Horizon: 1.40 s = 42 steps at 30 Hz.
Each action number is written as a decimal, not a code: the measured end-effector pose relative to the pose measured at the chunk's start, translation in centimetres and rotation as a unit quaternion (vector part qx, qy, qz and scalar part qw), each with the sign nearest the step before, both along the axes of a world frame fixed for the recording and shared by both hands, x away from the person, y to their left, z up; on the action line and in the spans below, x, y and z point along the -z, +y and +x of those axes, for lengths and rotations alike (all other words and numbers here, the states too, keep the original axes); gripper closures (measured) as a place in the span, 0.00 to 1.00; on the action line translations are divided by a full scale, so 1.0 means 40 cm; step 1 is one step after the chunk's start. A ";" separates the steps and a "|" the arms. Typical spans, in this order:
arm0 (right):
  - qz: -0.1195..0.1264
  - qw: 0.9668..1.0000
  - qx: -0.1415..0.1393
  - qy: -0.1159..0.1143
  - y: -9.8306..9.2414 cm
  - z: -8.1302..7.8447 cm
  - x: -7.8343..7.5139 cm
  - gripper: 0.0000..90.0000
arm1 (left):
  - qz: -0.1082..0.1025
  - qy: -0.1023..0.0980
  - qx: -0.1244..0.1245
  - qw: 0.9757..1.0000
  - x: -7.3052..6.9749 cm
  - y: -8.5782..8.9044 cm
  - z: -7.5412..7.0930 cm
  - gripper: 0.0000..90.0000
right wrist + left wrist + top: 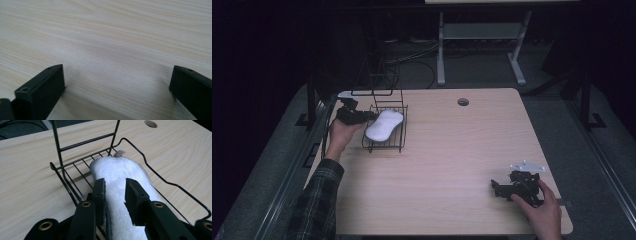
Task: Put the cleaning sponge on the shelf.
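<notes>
At the left, the left tongs (114, 192) straddle the near end of a white furry slipper (384, 125) lying in a black wire rack (401, 144), its long axis running straight away between the parted jaws, pads barely off it. Well apart on the worktop (447, 160), the right tongs (504, 189) rest spread, holding nothing.

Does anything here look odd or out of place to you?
Only mildly: a white fuzzy slipper lies in a black wire rack, an unusual spot, with the left hand-held gripper straddling it. Nothing looks spilled or damaged.
</notes>
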State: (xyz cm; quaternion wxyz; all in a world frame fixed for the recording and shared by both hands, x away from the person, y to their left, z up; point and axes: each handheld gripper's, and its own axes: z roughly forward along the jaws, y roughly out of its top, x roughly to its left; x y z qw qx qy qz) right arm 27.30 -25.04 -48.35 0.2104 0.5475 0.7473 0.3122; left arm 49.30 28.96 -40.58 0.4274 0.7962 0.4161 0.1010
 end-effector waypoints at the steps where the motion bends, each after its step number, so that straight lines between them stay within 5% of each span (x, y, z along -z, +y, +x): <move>1: 0.000 1.000 0.000 0.000 0.000 0.000 0.000 0.00 | 0.000 0.000 -0.001 1.000 0.000 -0.002 -0.001 0.77; 8: 0.000 1.000 0.000 0.000 0.000 0.000 0.000 0.00 | 0.003 0.001 -0.001 1.000 -0.008 0.006 -0.006 0.71; 23: 0.000 1.000 0.000 0.000 0.000 0.000 0.000 0.00 | 0.024 0.000 0.011 1.000 -0.027 -0.001 -0.068 0.34; 42: 0.000 1.000 0.000 0.000 0.000 0.000 0.000 0.00 | 0.061 -0.001 0.013 0.998 -0.004 0.009 -0.179 0.16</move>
